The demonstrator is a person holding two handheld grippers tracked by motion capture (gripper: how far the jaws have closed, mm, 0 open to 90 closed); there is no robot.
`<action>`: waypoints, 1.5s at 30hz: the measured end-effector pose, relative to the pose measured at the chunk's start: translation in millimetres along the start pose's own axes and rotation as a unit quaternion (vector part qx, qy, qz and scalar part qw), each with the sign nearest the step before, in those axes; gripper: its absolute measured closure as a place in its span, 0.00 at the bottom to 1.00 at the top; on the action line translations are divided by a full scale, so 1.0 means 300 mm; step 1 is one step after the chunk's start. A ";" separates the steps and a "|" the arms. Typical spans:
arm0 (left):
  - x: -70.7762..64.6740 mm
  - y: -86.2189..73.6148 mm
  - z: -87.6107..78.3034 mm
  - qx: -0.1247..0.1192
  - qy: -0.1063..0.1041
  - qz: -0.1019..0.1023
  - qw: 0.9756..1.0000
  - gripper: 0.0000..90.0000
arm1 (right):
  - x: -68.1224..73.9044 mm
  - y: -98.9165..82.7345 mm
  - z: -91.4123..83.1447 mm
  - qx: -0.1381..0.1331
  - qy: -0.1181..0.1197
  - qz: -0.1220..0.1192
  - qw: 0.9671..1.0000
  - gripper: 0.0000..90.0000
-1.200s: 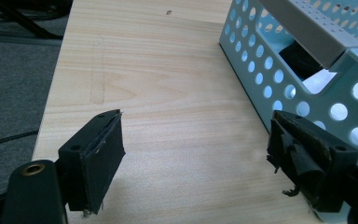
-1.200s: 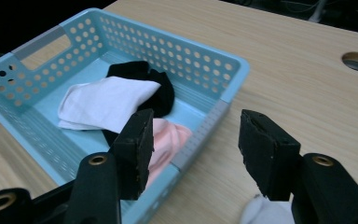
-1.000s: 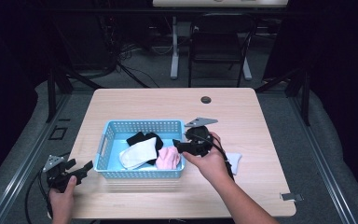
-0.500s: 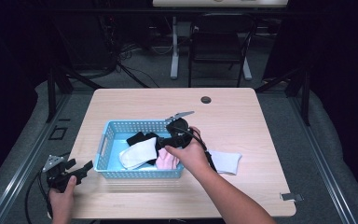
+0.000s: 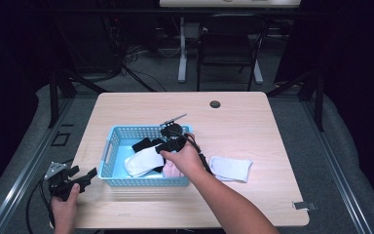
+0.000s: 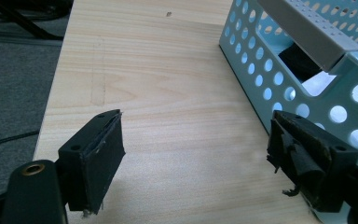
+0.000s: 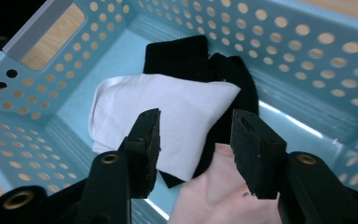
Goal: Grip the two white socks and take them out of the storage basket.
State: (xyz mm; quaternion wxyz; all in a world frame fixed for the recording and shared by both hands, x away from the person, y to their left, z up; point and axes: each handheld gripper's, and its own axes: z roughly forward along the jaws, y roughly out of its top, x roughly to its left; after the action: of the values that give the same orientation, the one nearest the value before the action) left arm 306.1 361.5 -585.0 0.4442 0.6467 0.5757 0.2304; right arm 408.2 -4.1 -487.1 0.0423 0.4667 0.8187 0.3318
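Dark room, light wood tabletop (image 5: 272, 126). One white sock (image 5: 231, 168) is already out beside the blue basket (image 5: 108, 148). Right claw (image 7: 196, 140), jaws closing but empty, hovers over the basket's white sock (image 7: 168, 112); black and pink remain. Left claw (image 6: 196, 154) idles wide.

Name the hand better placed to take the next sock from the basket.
Right. The right gripper hangs open inside the basket, jaws closing over the white sock. The left gripper sits outside the basket, open.
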 end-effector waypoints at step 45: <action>0.000 0.002 -0.001 -0.002 -0.001 -0.001 1.000 0.20 | -0.042 -0.005 0.193 0.120 0.020 0.120 0.985 0.78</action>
State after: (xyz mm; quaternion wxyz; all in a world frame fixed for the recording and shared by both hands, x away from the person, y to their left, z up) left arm 306.1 361.8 -584.5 0.4463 0.6455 0.5753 0.2304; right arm 436.0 14.5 -536.0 -0.0704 0.5566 0.7914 0.2430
